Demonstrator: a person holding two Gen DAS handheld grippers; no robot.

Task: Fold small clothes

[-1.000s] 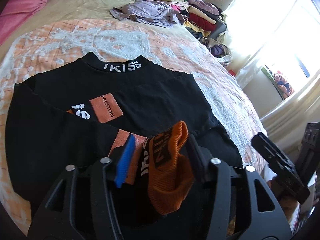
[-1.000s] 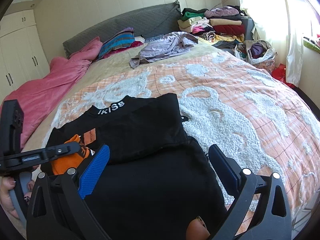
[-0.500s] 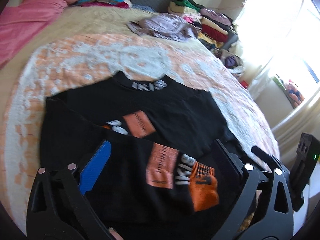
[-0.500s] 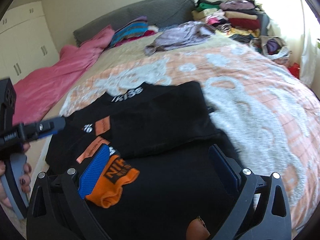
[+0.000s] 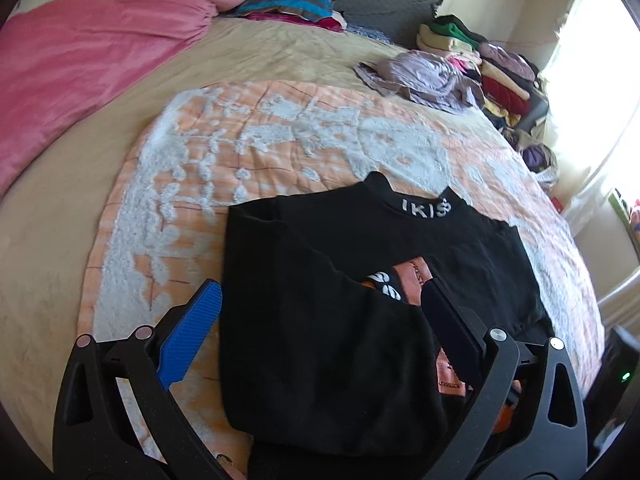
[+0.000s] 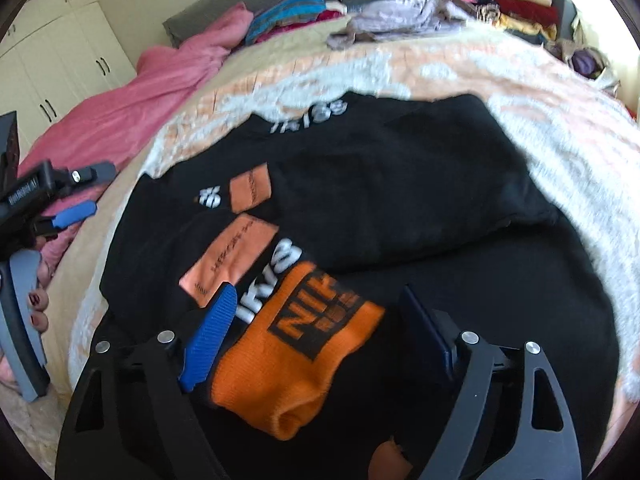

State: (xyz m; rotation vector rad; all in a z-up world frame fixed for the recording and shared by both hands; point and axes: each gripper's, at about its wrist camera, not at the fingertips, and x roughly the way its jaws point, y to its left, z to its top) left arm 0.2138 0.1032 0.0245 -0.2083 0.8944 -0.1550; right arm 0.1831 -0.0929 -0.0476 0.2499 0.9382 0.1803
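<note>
The left gripper [image 5: 320, 312] hangs with fingers spread over the black top [image 5: 360, 272], gripping nothing. The top lies flat on the quilt [image 5: 240, 152], both sleeves crossed over its chest. It looks a light, limp knit that will sag and drag, so it is best taken at a folded edge or the hem. The right gripper [image 6: 316, 320], also spread, straddles the ribbed orange cuff [image 6: 296, 364], seemingly without touching; that view is blurred.

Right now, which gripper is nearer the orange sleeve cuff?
Right. The right gripper straddles the orange cuff, open; the left gripper is off to the cuff's left, also open.
</note>
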